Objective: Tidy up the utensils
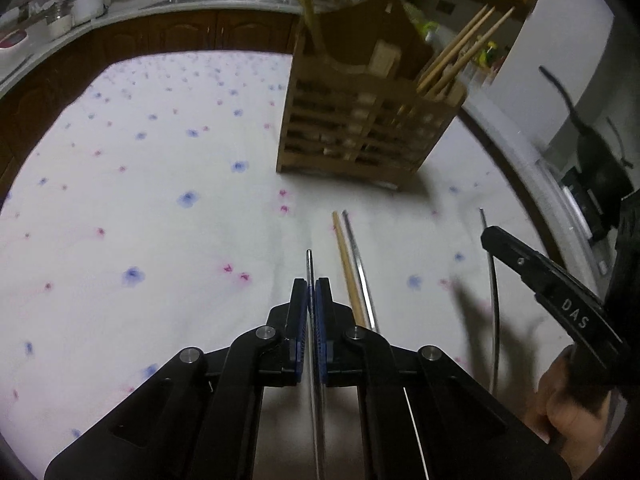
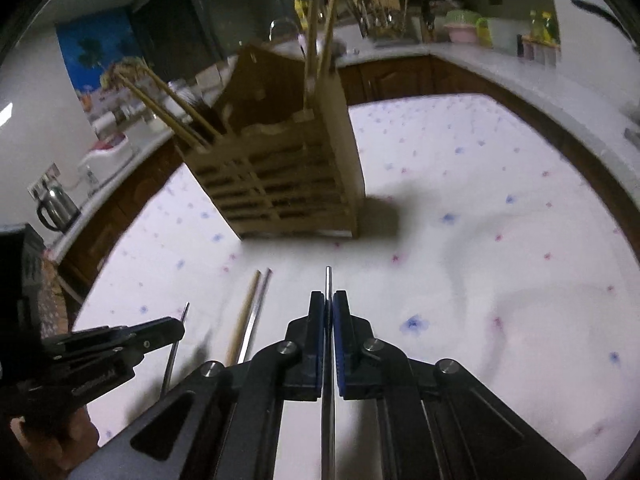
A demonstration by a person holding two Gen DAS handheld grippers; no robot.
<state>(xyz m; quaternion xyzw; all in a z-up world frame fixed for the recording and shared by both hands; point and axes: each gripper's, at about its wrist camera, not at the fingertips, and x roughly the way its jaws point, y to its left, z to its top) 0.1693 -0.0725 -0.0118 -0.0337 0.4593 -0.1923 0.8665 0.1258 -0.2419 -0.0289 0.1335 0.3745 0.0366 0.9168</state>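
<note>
Both tools (image 1: 311, 292) (image 2: 328, 304) clamp metal chopsticks (image 1: 309, 264) | wooden holder (image 1: 360, 120) ahead | loose pair (image 1: 352, 264) between

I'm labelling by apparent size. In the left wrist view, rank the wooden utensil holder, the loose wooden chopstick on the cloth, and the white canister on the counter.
1. wooden utensil holder
2. wooden chopstick
3. white canister, though it sits farthest away.

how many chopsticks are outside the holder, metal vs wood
metal: 3 (left stick in left gripper, right stick in right gripper, loose metal stick on cloth)
wood: 1 (wood stick on cloth)
total: 4
</note>
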